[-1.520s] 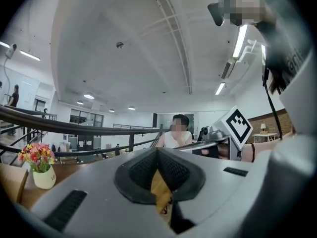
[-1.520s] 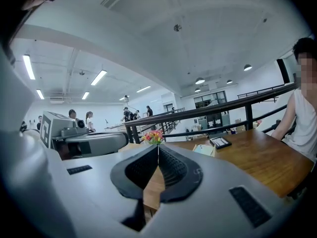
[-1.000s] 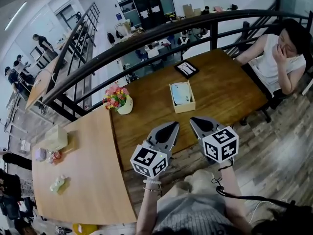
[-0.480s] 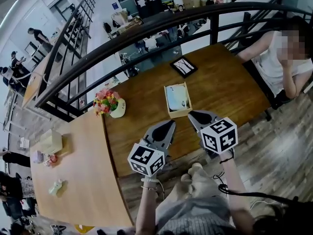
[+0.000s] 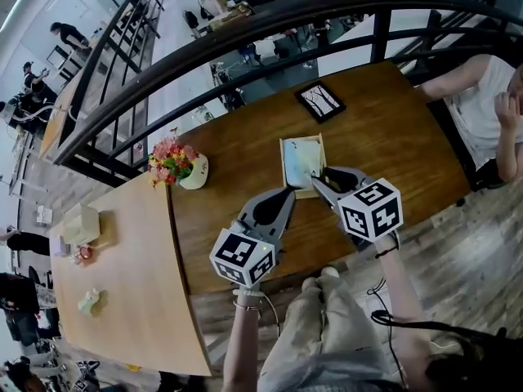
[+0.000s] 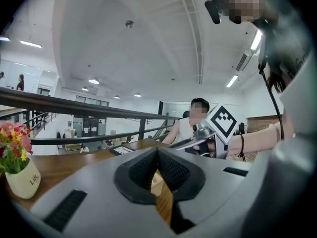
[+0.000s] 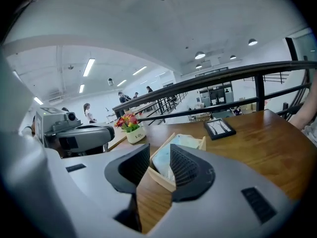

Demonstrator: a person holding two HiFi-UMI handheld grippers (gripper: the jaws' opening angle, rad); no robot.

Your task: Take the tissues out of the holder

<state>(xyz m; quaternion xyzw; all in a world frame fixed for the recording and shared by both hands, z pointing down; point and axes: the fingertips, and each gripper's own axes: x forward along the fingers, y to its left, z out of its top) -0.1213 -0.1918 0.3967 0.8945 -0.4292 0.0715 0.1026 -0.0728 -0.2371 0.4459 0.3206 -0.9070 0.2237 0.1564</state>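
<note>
A shallow wooden holder (image 5: 285,168) lies on the dark wooden table (image 5: 392,141) with a pale blue tissue pack (image 5: 302,155) inside it. My right gripper (image 5: 323,177) is at the holder's near end. Its jaws have just been opening and now stand open, pressing on nothing. The right gripper view shows the holder's near wall (image 7: 159,178) and the tissue pack (image 7: 184,141) just beyond my right gripper (image 7: 159,152). To the holder's left and slightly nearer me, my left gripper (image 5: 289,193) is over bare table, apart from the holder. In its own view, my left gripper (image 6: 157,151) has its tips together and holds nothing.
A pot of flowers (image 5: 178,163) stands at the table's left end, and a black picture frame (image 5: 320,100) lies beyond the holder. A person (image 5: 490,96) sits at the right end. A black railing (image 5: 245,39) runs behind. A lighter table (image 5: 122,300) adjoins on the left.
Both grippers have moved forward over the table toward the holder. The right jaws, shut before, now stand apart at the holder's near end. The left jaws stay together.
</note>
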